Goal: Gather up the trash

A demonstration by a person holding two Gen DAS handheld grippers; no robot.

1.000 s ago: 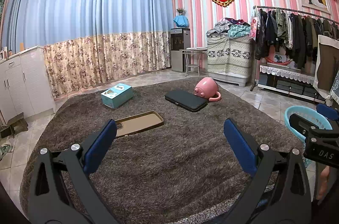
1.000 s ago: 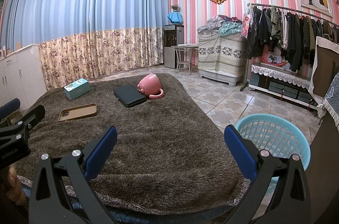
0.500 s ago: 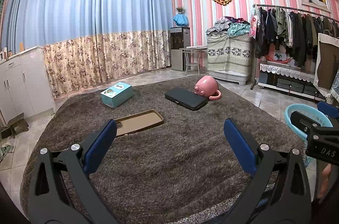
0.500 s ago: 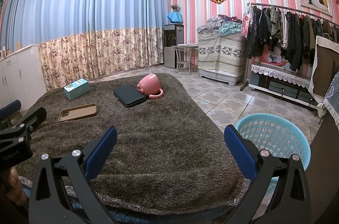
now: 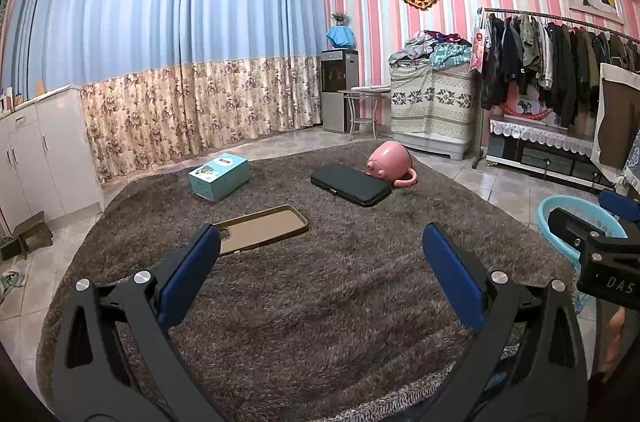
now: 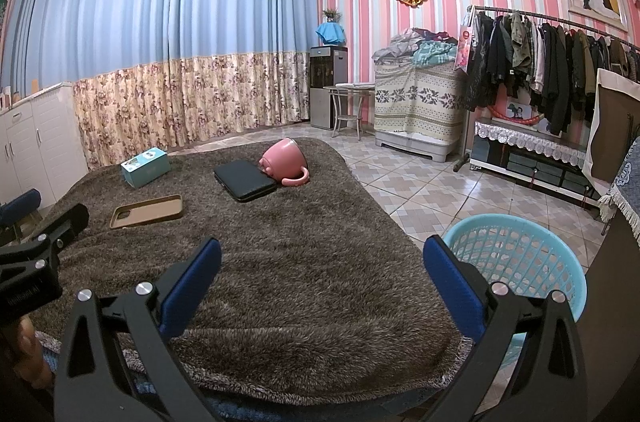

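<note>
Shaggy brown pile rug [image 6: 304,262]; glossy pink mug [image 6: 283,160]; perforated turquoise plastic basket [image 6: 560,262].

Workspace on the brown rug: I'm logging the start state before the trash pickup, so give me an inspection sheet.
Surface: shaggy brown rug, on a raised surface over tiled floor.
Job's things: teal box; brown phone case, open side up; black case, flat; pink mug on its side, touching the black case. Blue basket stands off the rug's right edge; nothing visible inside.
Clutter: nothing seen beyond those four.
Grippers: left gripper open, holding nothing; right gripper open, holding nothing. Both hover above the near rug.
Cables: nothing seen.
Surroundings: curtains, white cabinets, clothes rack.
</note>
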